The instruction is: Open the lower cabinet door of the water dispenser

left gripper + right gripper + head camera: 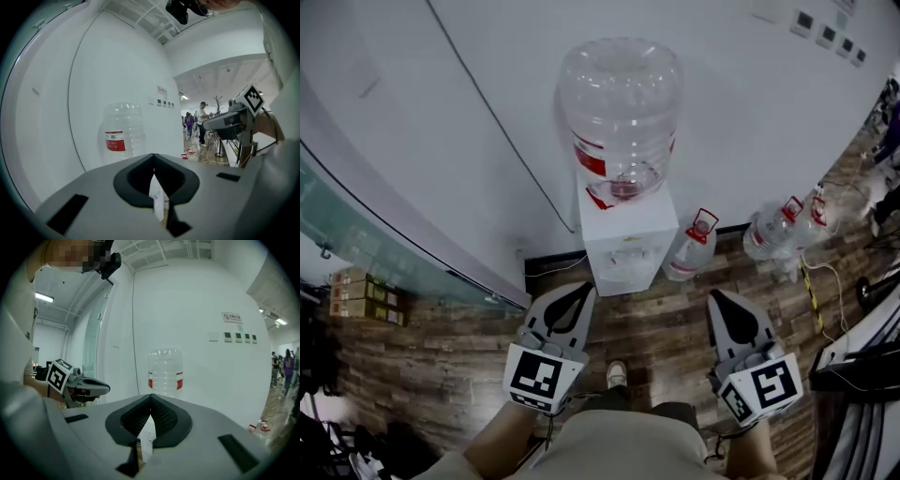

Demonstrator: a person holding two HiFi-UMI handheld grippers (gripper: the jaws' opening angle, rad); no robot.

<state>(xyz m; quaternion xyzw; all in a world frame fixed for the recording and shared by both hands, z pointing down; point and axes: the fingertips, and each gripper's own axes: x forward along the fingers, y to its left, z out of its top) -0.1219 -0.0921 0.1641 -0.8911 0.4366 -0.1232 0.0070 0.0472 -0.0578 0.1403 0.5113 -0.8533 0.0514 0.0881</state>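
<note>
Clear bottle (621,112) atop white water dispenser (630,248)

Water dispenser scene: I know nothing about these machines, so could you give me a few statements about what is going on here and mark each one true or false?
1. The water dispenser carries a big clear bottle on top. True.
2. The left gripper is clamped on the dispenser. False: its jaws are together on nothing, and it is short of the dispenser.
3. In the head view, smaller bottles with red handles stand on the floor to the right of the dispenser. True.
4. The floor is grey carpet. False: it is wood planks.
5. The right gripper has its jaws wide apart. False: they are shut, with nothing held.
</note>
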